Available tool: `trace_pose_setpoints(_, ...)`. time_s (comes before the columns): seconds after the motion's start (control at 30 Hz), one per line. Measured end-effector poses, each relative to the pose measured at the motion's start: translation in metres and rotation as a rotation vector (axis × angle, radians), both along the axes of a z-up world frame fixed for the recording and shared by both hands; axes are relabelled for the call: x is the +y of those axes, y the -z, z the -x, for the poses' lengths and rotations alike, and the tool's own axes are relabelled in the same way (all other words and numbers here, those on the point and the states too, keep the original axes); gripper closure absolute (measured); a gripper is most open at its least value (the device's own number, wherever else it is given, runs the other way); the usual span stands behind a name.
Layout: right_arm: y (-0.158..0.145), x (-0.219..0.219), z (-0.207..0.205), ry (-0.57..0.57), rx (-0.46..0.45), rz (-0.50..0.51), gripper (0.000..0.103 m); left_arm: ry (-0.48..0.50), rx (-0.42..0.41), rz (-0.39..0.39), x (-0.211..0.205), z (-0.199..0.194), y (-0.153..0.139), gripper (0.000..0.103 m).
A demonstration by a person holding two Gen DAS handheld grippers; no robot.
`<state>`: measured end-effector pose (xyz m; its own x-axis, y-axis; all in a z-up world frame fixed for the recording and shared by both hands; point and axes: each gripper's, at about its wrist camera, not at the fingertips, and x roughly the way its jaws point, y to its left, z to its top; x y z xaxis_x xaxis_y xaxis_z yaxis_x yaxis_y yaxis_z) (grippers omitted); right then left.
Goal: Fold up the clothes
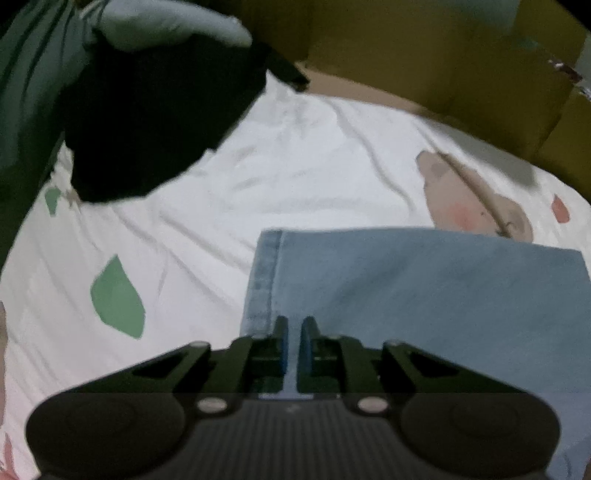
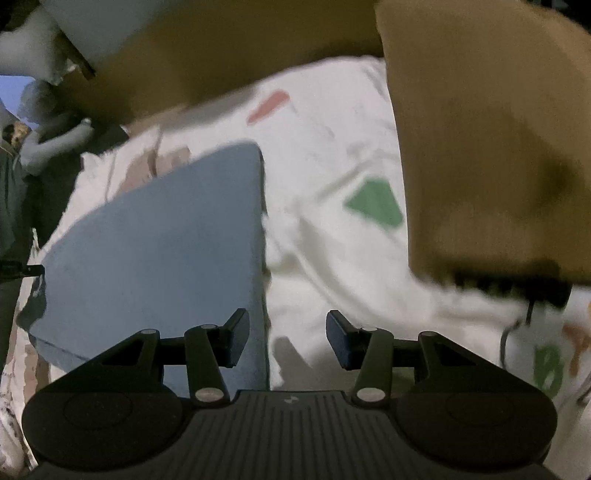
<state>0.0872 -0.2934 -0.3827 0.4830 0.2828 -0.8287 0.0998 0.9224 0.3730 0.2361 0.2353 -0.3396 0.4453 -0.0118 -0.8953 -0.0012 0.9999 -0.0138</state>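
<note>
Folded light blue jeans lie on a white printed bedsheet. In the left wrist view, my left gripper is shut on the jeans' near edge beside the stitched hem, and a strip of denim shows between its pads. In the right wrist view, the jeans lie to the left. My right gripper stands open above their right edge with nothing between its fingers; its left fingertip is over denim and its right one over the sheet. In the left wrist view, the gloved hand holding that black gripper is at the top left.
The sheet carries green leaf and bear prints. A brown cushion-like mass looms blurred at the right of the right wrist view. A brown board borders the bed's far side. A thin dark cord lies near the right.
</note>
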Motion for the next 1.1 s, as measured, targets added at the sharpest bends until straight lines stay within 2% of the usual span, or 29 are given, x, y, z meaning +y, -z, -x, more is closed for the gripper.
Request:
trace_pose_setpoints(0.27,0.018,0.008,0.003,-0.04,0.065,-0.128,0.05,0.017,-0.034,0.029,0.01,0.008,0.023,0.096)
trace_pose_setpoints(0.43,0.024,0.017,0.002,-0.076,0.091,-0.169,0.05,0.032,0.01,-0.033,0.0,0.005,0.012,0.097)
trace_pose_setpoints(0.5,0.026,0.017,0.004,-0.078,0.089,-0.171,0.05,0.046,0.017,-0.049,-0.002,0.009,0.005,0.096)
trace_pose_setpoints(0.6,0.027,0.017,0.005,-0.083,0.086,-0.165,0.057,0.063,0.026,-0.05,-0.003,0.017,-0.006,0.094)
trace_pose_setpoints(0.8,0.028,0.02,0.01,-0.145,0.08,-0.127,0.064,0.043,0.062,-0.038,0.008,0.042,-0.013,0.094)
trace_pose_setpoints(0.93,0.028,0.033,0.012,-0.201,0.086,-0.05,0.069,0.05,0.103,-0.049,0.011,0.057,-0.006,0.094)
trace_pose_setpoints(1.1,0.031,0.033,0.015,-0.185,0.09,-0.053,0.069,0.075,0.096,-0.073,0.01,0.063,0.005,0.096)
